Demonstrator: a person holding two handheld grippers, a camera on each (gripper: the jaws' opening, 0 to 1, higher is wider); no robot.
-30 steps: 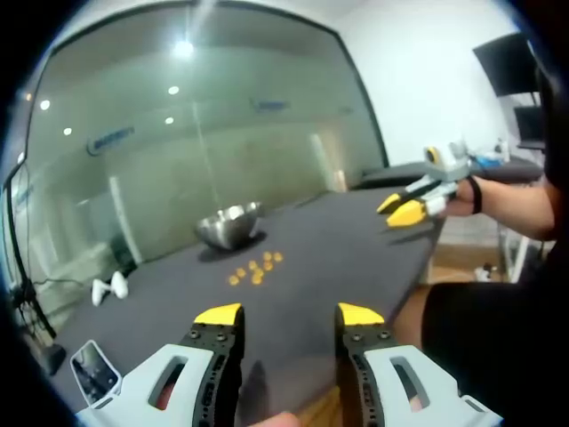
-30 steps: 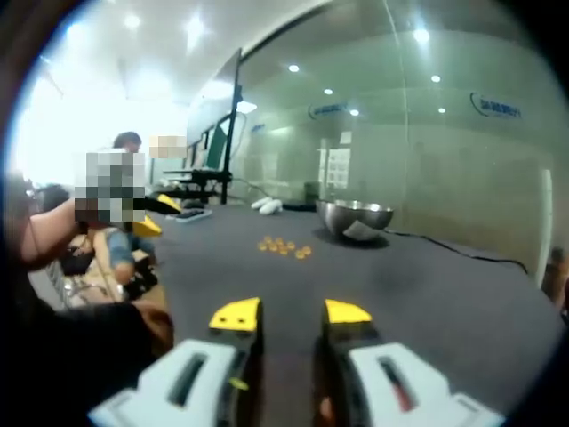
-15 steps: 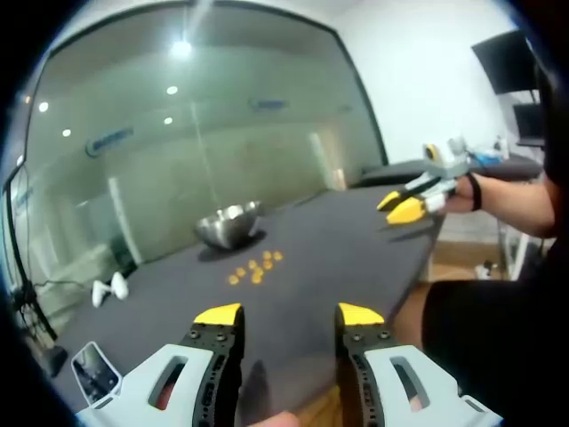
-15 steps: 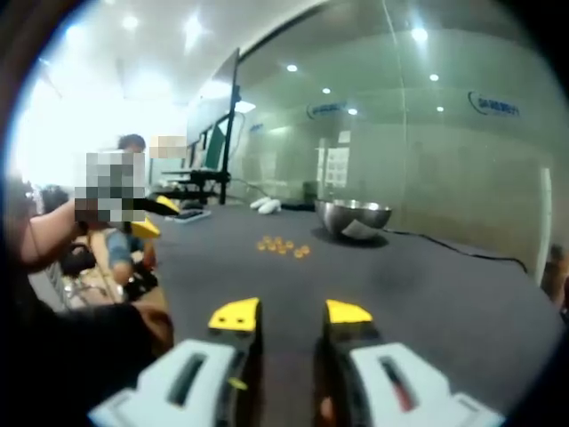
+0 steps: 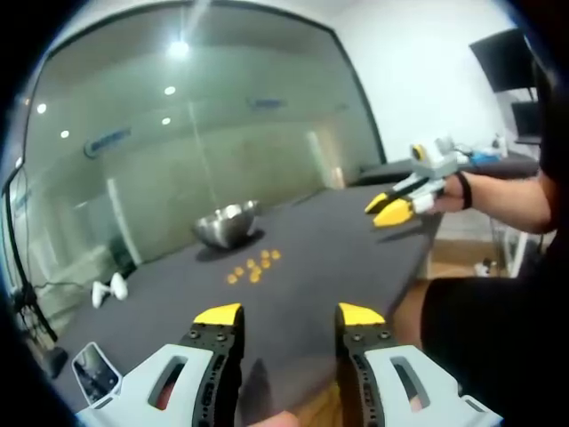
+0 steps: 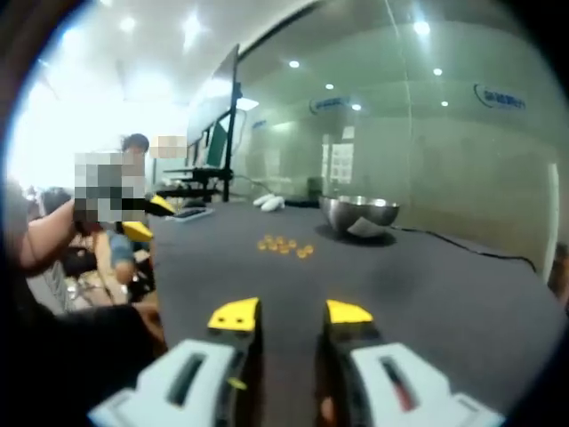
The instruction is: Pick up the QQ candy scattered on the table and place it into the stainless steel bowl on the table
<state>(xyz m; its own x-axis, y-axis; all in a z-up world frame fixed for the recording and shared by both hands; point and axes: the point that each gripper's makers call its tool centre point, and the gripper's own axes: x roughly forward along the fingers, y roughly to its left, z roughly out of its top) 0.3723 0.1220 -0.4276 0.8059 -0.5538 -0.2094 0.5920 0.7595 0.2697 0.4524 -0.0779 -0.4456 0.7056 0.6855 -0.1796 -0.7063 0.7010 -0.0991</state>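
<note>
Dark grey table (image 5: 356,240), matte, long, running up to a big glass partition wall (image 5: 178,160) with ceiling lights reflected in it; white wall to one side. Stainless steel bowl (image 5: 228,222) sits on the table near the glass, upright. QQ candy (image 5: 252,265), a small cluster of orange pieces, lies on the table just in front of the bowl, apart from it. In the right gripper view the same bowl (image 6: 359,214) and candy cluster (image 6: 284,246) sit mid-table, with a dark cable (image 6: 462,245) trailing across the surface past the bowl.

Left gripper (image 5: 289,313) low over the near table edge, yellow tips apart with a wide gap, nothing between them. Right gripper (image 6: 290,312) above the table, jaws spread a moderate gap, empty; it also shows in the left gripper view (image 5: 389,207), held by a hand (image 5: 449,191) over the far table corner.

White controllers (image 5: 109,286) and a phone (image 5: 93,370) lie on the table to the side. Monitor on stand (image 6: 218,133) beyond the table's far end.
</note>
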